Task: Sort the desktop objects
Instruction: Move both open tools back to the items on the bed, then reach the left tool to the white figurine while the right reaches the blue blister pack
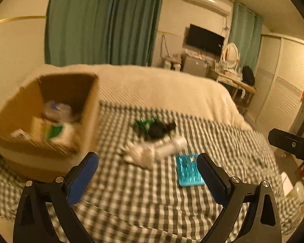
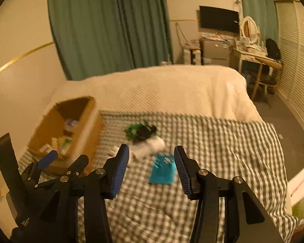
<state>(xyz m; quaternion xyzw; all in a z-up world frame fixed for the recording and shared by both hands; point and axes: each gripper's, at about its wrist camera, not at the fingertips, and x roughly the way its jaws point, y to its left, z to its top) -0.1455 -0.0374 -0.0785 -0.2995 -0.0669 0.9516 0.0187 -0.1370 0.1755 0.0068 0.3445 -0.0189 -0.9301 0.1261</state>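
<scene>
Two black grippers with blue finger pads hover above a bed, and neither holds anything. From its own wrist view the left gripper (image 1: 147, 172) has its jaws spread wide apart, with only gingham between the pads. The right gripper (image 2: 152, 170) is likewise parted, its gap narrower, and the left tool shows at its eight o'clock.

Just past the right gripper's fingertips, at twelve o'clock, lies a flat teal rectangular card with printed rows (image 2: 163, 170); in the left view the same card (image 1: 188, 171) sits at one o'clock, just beside the right-hand pad. Beyond it, further toward twelve, a blurred white tube or bottle (image 1: 168, 146) lies on its side touching a crumpled white item (image 1: 139, 156), which is too smeared to identify. Behind these rests a small black object (image 1: 159, 130) against a green packet (image 1: 145, 123).

At ten o'clock from the left gripper stands an open brown cardboard box (image 1: 91, 109), upright, already containing several pale packages, one with a green label (image 1: 55, 131).

Everything sits on a grey-and-white checked cloth (image 1: 131, 192) spread over a cream bedspread (image 1: 162, 85). Green curtains (image 1: 103, 20) hang at twelve o'clock behind the bed.
</scene>
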